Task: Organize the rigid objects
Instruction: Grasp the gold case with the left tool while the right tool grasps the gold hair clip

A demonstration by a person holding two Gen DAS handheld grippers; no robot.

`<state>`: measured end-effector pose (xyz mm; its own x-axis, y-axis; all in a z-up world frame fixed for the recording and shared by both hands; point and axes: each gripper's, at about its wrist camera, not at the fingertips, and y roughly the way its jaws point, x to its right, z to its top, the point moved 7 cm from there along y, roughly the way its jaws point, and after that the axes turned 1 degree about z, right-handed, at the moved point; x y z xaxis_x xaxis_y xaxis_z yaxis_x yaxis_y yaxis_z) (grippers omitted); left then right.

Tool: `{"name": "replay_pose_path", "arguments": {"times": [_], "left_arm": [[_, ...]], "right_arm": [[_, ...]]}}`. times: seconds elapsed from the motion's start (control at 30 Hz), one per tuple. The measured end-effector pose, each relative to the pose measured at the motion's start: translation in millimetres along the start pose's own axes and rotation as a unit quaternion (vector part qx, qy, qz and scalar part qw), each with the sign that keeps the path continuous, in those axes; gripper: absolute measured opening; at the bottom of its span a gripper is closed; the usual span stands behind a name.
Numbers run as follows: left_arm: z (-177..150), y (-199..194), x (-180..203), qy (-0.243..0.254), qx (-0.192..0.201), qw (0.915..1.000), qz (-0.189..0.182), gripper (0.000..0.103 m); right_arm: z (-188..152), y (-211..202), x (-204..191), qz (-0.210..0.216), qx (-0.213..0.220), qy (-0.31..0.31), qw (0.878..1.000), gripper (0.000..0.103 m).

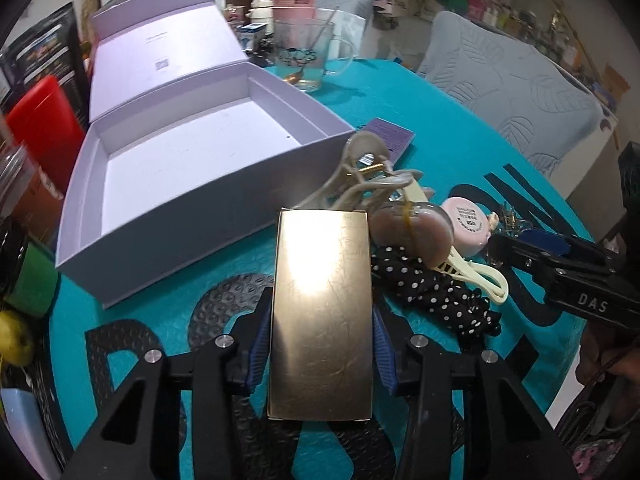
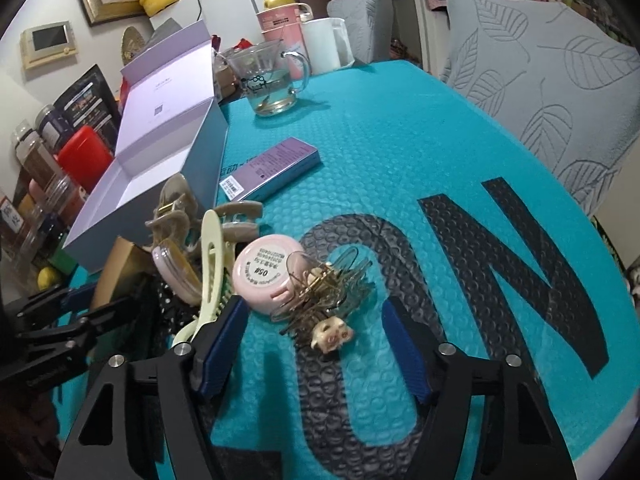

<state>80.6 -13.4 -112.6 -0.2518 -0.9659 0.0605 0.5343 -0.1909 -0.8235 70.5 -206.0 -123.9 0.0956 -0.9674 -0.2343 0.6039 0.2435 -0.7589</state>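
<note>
Gold box (image 1: 322,312) sits clamped between the blue pads of the left tool (image 1: 320,344), its long sides pressed on both flanks, lying flat on the teal surface (image 1: 400,92). Ahead and to the left of that tool the open lilac box (image 1: 192,164) stands with its lid folded back; straight ahead past the gold box lie a beige hair claw (image 1: 372,176), a brown compact (image 1: 408,232), a cream hair clip (image 1: 480,276) and a polka-dot scrunchie (image 1: 432,296).

Over at the right tool (image 2: 316,340) the fingers stand apart, gripping nothing; between them rests a tangle of gold hairpins (image 2: 320,292) with a small pig charm (image 2: 332,338) nearest the tool. The pink round case (image 2: 266,276) lies just ahead toward the left finger, touching the hairpins. The left finger's tip sits against the cream hair clip. Farther ahead a purple flat box (image 2: 272,168) lies beside the lilac box, and a glass mug (image 2: 276,76) stands well beyond
</note>
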Motion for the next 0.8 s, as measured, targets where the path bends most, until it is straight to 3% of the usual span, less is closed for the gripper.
{"name": "replay_pose_path", "arguments": {"times": [0.2, 0.3, 0.33, 0.37, 0.47, 0.8], "left_arm": [[-4.1, -1.6, -2.3, -0.013, -0.002, 0.9999, 0.006, 0.044], [-7.2, -3.2, -2.1, -0.017, -0.001, 0.9998, 0.009, 0.044], [-8.3, -3.9, -2.5, -0.018, -0.001, 0.9998, 0.01, 0.044], [-9.7, -4.4, -3.4, -0.022, 0.0, 0.9997, 0.013, 0.044], [-11.6, -7.5, -4.9, -0.029, 0.002, 0.9995, 0.015, 0.044], [-19.0, -26.3, -0.7, -0.027, 0.024, 0.9993, 0.013, 0.044]], "right_arm": [[1.0, 5.7, -0.5, 0.009, 0.008, -0.003, 1.0, 0.067], [0.3, 7.3, -1.9, 0.016, 0.01, -0.003, 1.0, 0.058], [0.1, 6.8, -2.2, 0.014, 0.011, -0.006, 1.0, 0.048], [-0.6, 6.7, -2.2, 0.014, 0.01, -0.007, 1.0, 0.044], [-2.3, 4.3, -2.4, 0.013, 0.016, -0.008, 1.0, 0.039], [-12.1, -21.4, -10.5, 0.014, 0.045, -0.014, 0.999, 0.038]]}}
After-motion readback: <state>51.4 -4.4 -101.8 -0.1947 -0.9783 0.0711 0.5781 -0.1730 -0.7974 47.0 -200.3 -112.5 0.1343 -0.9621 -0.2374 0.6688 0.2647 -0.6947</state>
